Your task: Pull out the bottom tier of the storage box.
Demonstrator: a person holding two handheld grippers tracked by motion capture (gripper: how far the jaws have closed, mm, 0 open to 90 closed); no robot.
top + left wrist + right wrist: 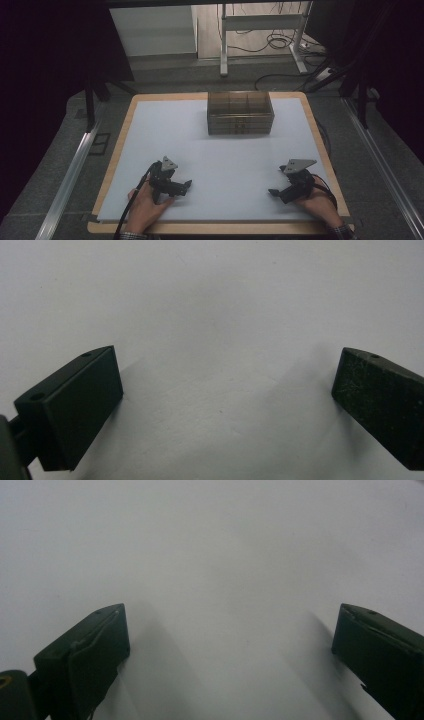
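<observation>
Two tongs rest low on the near part of the white surface (pixel 220 145), well apart from each other, each held by one of the person's hands. At the left, the left tongs (pixel 188 185) point toward the middle, with a grey three-cornered plate on top and a cable trailing back past the left hand (pixel 149 204); in the left gripper view the left tongs (pixel 225 390) stand wide open with nothing but bare white sheet between the jaws. Farther back, near the middle of the far edge, sits a brown see-through box (pixel 240 112) with compartments, well away from both hands. At the right, the right tongs (pixel 273 191) point inward toward the left pair, the right hand (pixel 316 199) behind them; in the right gripper view the right tongs (pixel 227 635) are likewise spread wide and hold nothing.
</observation>
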